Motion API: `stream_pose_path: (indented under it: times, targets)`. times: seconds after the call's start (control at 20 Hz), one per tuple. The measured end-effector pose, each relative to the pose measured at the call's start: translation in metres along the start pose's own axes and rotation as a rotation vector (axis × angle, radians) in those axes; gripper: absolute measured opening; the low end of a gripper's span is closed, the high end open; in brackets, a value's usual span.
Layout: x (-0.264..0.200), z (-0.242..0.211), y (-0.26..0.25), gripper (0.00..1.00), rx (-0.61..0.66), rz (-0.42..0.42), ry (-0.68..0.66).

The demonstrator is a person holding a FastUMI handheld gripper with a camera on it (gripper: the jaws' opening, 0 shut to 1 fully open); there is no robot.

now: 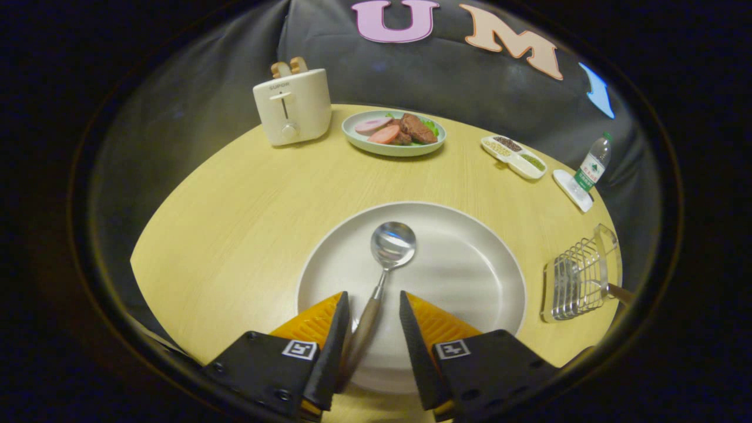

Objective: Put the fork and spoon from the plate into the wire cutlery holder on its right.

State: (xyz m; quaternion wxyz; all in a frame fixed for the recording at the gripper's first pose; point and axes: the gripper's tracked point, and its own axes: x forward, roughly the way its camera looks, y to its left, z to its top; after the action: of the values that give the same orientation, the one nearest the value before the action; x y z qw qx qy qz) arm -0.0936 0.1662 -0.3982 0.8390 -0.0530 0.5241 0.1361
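My fingers (374, 305) stand apart over the near part of the plate (464, 276), with the spoon (385, 264) lying between them. Its wooden handle runs back close along my left finger, and I cannot tell whether it touches; my right finger is clear of it, so I am not gripping anything. The spoon's bowl lies just ahead of my fingertips, near the middle of the plate. The wire cutlery holder (578, 281) lies to the right of the plate on the surface (235, 205), with a wooden handle (620, 292) poking out of its far side. Well beyond my fingers stand a toaster (292, 106), a dish of food (393, 133), a divided tray (513, 156) and a bottle (593, 162).
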Motion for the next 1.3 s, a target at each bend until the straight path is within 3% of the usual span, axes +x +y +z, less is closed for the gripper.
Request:
stream_pose_path:
  times: [0.5,0.65,1.3]
  targets:
    - [0.0,-0.006,-0.005,0.11,0.043,0.031,0.061]
    - [-0.008,-0.004,-0.007,0.04,0.008,0.048,0.081]
    - [-0.051,0.03,-0.059,0.04,0.057,0.07,0.128]
